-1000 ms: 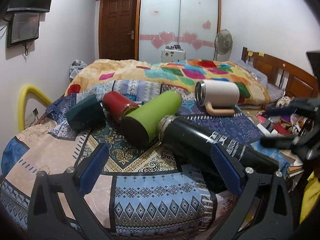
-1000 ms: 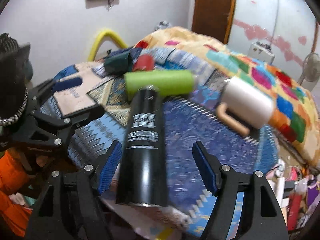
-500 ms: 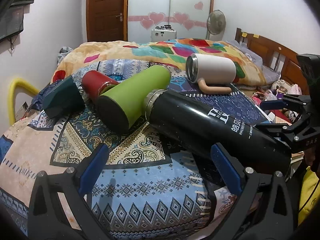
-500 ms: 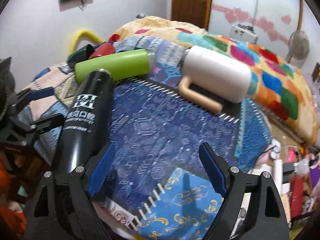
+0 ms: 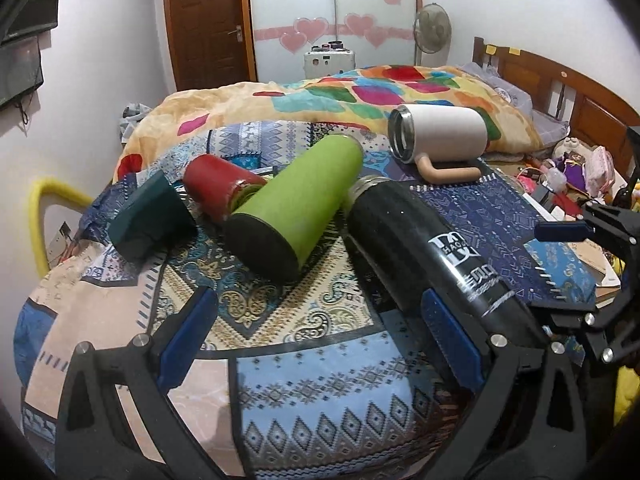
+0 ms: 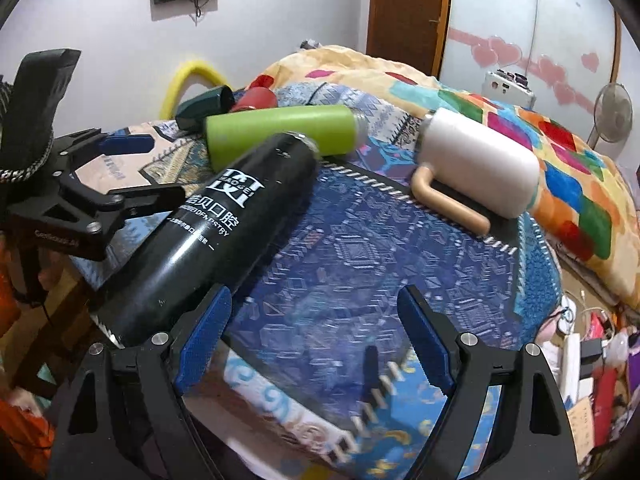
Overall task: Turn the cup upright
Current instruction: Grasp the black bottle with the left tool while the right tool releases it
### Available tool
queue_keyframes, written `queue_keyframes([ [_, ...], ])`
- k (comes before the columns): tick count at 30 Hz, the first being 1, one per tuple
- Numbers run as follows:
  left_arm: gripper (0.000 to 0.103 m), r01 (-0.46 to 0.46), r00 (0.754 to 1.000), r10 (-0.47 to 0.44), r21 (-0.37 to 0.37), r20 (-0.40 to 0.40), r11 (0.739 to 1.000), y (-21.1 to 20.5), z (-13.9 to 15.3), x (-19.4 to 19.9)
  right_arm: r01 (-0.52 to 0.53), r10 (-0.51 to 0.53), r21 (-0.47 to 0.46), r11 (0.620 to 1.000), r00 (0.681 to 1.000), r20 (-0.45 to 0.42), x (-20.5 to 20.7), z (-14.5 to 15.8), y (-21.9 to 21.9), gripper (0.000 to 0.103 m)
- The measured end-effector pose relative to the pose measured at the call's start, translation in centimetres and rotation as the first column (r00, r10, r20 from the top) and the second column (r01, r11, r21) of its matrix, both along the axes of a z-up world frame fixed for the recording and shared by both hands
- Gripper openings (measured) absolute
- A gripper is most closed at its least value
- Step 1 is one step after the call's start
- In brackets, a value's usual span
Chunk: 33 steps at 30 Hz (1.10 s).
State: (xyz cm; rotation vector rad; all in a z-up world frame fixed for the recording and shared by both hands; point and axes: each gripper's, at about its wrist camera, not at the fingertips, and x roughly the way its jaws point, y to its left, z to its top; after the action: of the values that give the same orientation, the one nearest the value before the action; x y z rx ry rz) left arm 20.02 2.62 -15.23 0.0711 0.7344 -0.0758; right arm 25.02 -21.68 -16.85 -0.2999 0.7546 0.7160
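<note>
A: From the left wrist view, where is the black flask (image 5: 424, 256)?

B: On its side on the table (image 5: 304, 384), at the near right edge. Its long axis runs from its neck near the middle of the table back toward the camera and rightward. The left hand-held gripper (image 5: 320, 344) is spread wide and holds nothing; its right finger sits in front of the flask's body, whether touching I cannot tell.

A: And the neighbours?

B: The green bottle (image 5: 300, 204), red cup (image 5: 218, 186), dark green cup (image 5: 150, 216) and white mug (image 5: 440, 134) all lie on their sides farther in.

A: Right wrist view?

B: The flask (image 6: 216, 232) lies up and left of the right hand-held gripper (image 6: 316, 344), which gapes wide over bare cloth, holding nothing. The flask's base end passes just outside its left finger. Both hands are close, so I judge either would need to shift sideways to straddle the base end before tipping it up
</note>
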Motion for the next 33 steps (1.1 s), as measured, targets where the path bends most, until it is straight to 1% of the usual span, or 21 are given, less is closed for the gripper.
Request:
queue_keyframes([
  [4, 0.103, -0.002, 1.000, 0.002, -0.024, -0.026, 1.000, 0.8, 0.2, 0.1, 0.012, -0.013, 0.044, 0.999, 1.000, 0.018, -0.6, 0.2, 0.4, 0.083],
  [8, 0.103, 0.014, 0.999, -0.018, -0.074, -0.049, 0.997, 0.7, 0.9, -0.1, 0.031, -0.033, 0.065, 0.997, 0.999, 0.027, -0.6, 0.5, 0.5, 0.083],
  [12, 0.103, 0.031, 0.998, -0.036, -0.093, -0.052, 0.995, -0.6, 1.8, 0.0, 0.078, -0.084, 0.089, 0.993, 0.994, 0.069, -0.8, 1.7, -0.2, 0.083],
  [15, 0.103, 0.053, 0.995, -0.060, -0.094, -0.077, 0.994, -2.0, 2.0, 0.9, 0.116, -0.130, 0.120, 0.986, 0.985, 0.114, -0.9, 3.0, -1.1, 0.084],
  [16, 0.102, 0.059, 0.994, -0.067, -0.093, -0.090, 0.994, -2.5, 2.0, 1.3, 0.123, -0.138, 0.131, 0.984, 0.983, 0.120, -0.9, 3.3, -1.4, 0.084],
  [17, 0.098, 0.063, 0.992, -0.073, -0.094, -0.106, 0.994, -2.9, 1.8, 1.7, 0.131, -0.150, 0.144, 0.981, 0.980, 0.127, -0.9, 3.6, -1.8, 0.084],
  [18, 0.096, 0.066, 0.989, -0.077, -0.091, -0.128, 0.994, -3.3, 1.6, 2.2, 0.141, -0.162, 0.152, 0.978, 0.978, 0.134, -0.8, 3.8, -2.0, 0.084],
  [20, 0.089, 0.071, 0.980, -0.086, -0.091, -0.177, 0.993, -3.9, 1.0, 3.2, 0.157, -0.183, 0.168, 0.973, 0.972, 0.148, -0.7, 4.2, -2.6, 0.084],
  [22, 0.086, 0.069, 0.968, -0.092, -0.102, -0.235, 0.992, -4.4, 0.4, 4.5, 0.166, -0.196, 0.183, 0.969, 0.968, 0.155, -0.5, 4.2, -3.1, 0.085],
  [25, 0.085, 0.074, 0.954, -0.099, -0.101, -0.283, 0.992, -5.1, -0.2, 5.7, 0.179, -0.212, 0.202, 0.963, 0.965, 0.155, -0.3, 4.0, -3.6, 0.085],
  [30, 0.081, 0.097, 0.935, -0.110, -0.054, -0.338, 0.994, -5.9, -1.2, 6.9, 0.195, -0.229, 0.221, 0.956, 0.963, 0.143, 0.6, 3.4, -4.1, 0.085],
  [33, 0.081, 0.090, 0.916, -0.111, -0.072, -0.386, 0.993, -5.9, -1.9, 7.6, 0.189, -0.225, 0.230, 0.955, 0.964, 0.142, 0.8, 3.2, -4.3, 0.085],
])
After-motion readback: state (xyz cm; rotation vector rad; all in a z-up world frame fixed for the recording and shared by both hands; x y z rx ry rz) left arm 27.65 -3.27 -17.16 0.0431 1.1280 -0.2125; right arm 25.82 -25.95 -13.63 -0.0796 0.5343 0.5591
